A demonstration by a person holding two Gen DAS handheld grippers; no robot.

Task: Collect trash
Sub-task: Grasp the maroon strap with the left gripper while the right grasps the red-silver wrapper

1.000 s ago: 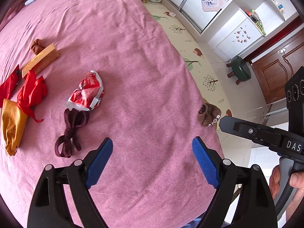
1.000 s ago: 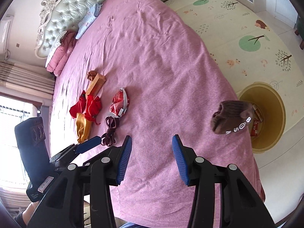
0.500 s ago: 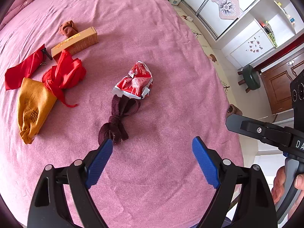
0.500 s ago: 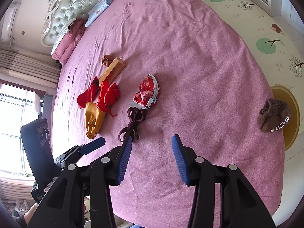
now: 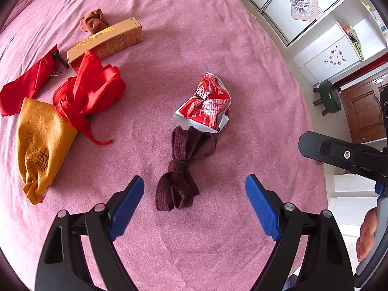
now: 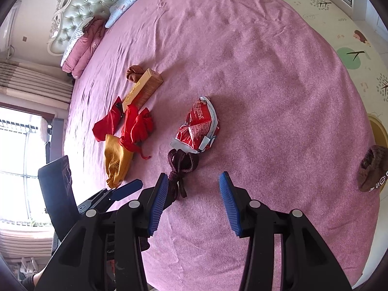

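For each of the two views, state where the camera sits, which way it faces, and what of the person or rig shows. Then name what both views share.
Left wrist: on the left gripper, looking down its open fingers at the bed; the right gripper and hand show at right.
Right wrist: on the right gripper, facing up the bed toward the headboard; the left gripper shows at left.
Shared: wrapper, dark cord, box, red cloths.
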